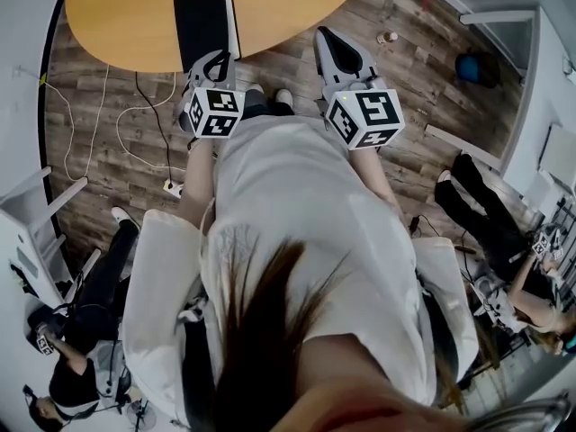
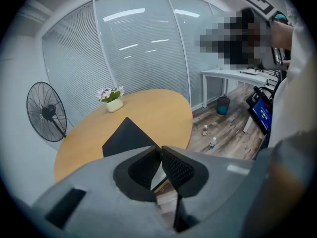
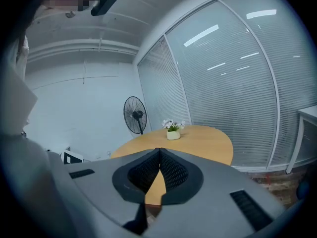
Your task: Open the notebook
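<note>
Left gripper is closed on the near corner of the black notebook. Only its own view shows this. There the jaws are drawn almost tip to tip, with the white page edge showing in the thin wedge between the pads. From the head view you just see its nose overlapping the notebook's near end. Right gripper has its jaws pressed together on nothing, as the right gripper view shows, with bare tabletop beyond them.

The right gripper view shows no notebook at all. The head view misses the fan and the small pot of white flowers at the table's far side, and both gripper views catch them.

She stands at the table's edge with both arms forward. The left gripper tips down onto the notebook. The right is held more level, just off the table's rim and well apart from the notebook.

The notebook lies shut at the near edge of the round wooden table. The floor is dark wood plank with white cables trailing across it. Glass walls with blinds close the room behind. Two small bottles stand on the floor by a white desk.
</note>
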